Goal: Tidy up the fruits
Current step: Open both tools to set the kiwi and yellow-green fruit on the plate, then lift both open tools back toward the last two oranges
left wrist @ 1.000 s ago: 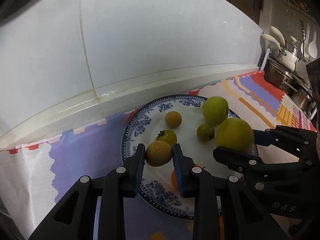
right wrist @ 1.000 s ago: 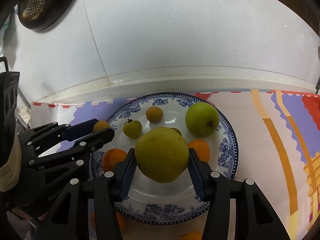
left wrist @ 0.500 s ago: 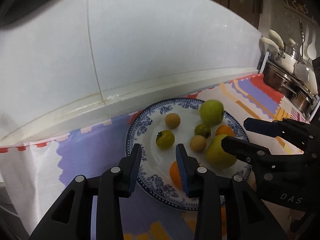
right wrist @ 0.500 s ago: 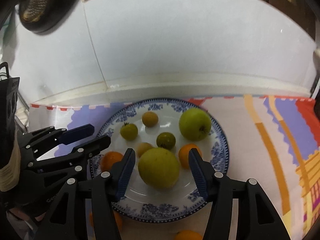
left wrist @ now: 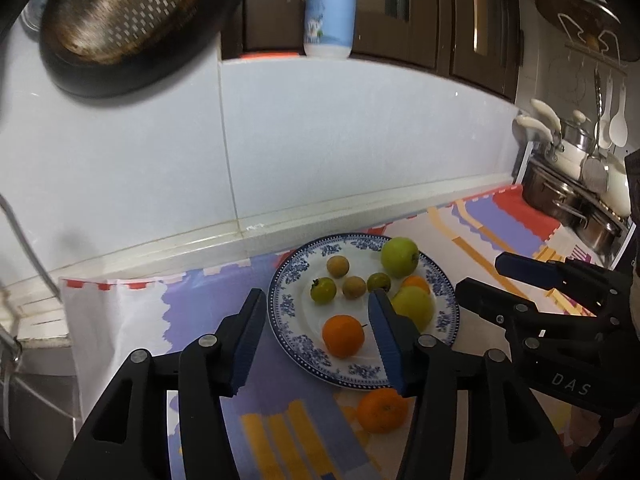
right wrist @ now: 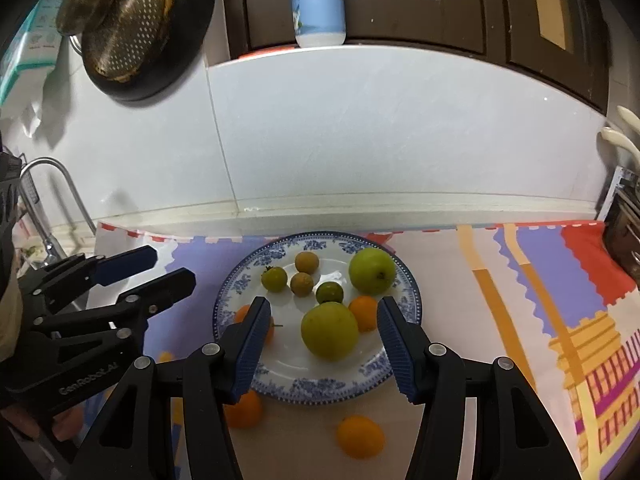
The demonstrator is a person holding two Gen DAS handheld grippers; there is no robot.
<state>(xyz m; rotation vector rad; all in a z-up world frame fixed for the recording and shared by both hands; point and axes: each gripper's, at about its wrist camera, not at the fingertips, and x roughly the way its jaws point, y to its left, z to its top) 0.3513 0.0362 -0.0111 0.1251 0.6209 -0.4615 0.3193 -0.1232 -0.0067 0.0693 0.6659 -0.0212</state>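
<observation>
Left tool (left wrist: 316, 336): jaws apart, just been opening, nothing clamped, raised over the near left rim of the blue-patterned plate (left wrist: 288, 308). Right tool (right wrist: 320, 336): jaws apart too, empty, hanging above the big green fruit (right wrist: 329, 330) lying free on the plate. On the plate also: second green fruit (right wrist: 372, 271) at the far right, two small brown fruits (right wrist: 302, 283), two small green ones (right wrist: 274, 278), an orange (right wrist: 364, 312) beside the big fruit, another orange (left wrist: 343, 335) at the near left. Off the plate, on the colourful mat (right wrist: 540, 280) over the bench: two more oranges (right wrist: 360, 436) near the front edge. Behind, white wall tiles (right wrist: 360, 128), a bottle (right wrist: 318, 4) on the ledge.
</observation>
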